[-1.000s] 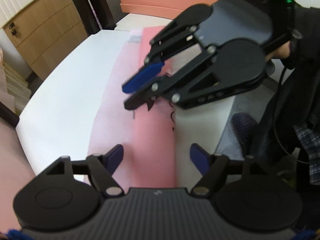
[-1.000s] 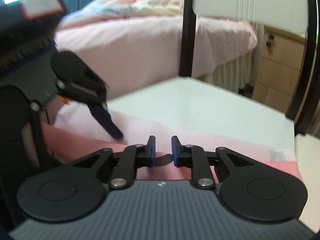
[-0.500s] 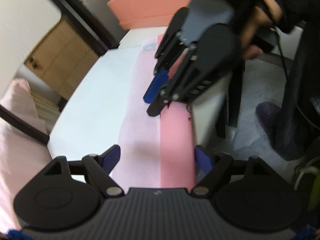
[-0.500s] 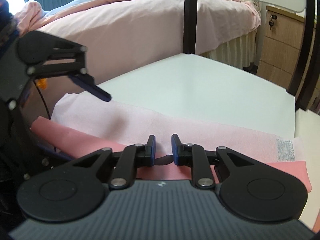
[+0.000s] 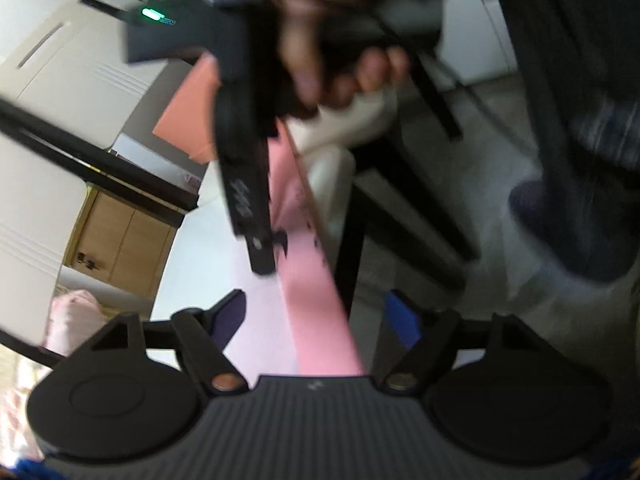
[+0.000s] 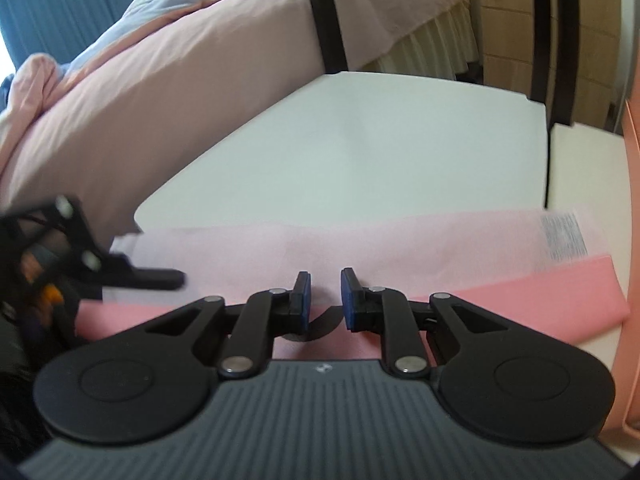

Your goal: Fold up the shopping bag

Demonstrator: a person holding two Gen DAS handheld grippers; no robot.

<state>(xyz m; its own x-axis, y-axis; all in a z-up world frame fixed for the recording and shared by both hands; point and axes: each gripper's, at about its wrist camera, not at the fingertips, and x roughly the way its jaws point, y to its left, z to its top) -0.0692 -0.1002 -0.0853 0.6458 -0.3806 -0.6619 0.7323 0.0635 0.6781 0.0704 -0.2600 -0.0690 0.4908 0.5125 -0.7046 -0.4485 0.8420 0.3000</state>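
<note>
Left wrist view: left claw [image 5: 316, 318] has swung toward the tabletop [image 5: 196, 248] edge; its jaws are closing astride the pink bag [image 5: 316, 316], not yet gripping.

Right wrist view: right claw [image 6: 323, 300] remains nearly shut, seemingly pinching the bag [image 6: 400, 248] at its near fold. Bag lies flat; the next fold appears imminent.

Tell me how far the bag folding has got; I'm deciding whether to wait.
Partly done: the pink shopping bag already lies as a long flat strip on the white table. In hand: the right claw, nearly shut, sits at its near edge; whether it grips is unclear. The left claw is closing around one end. Left: folding the strip shorter.
</note>
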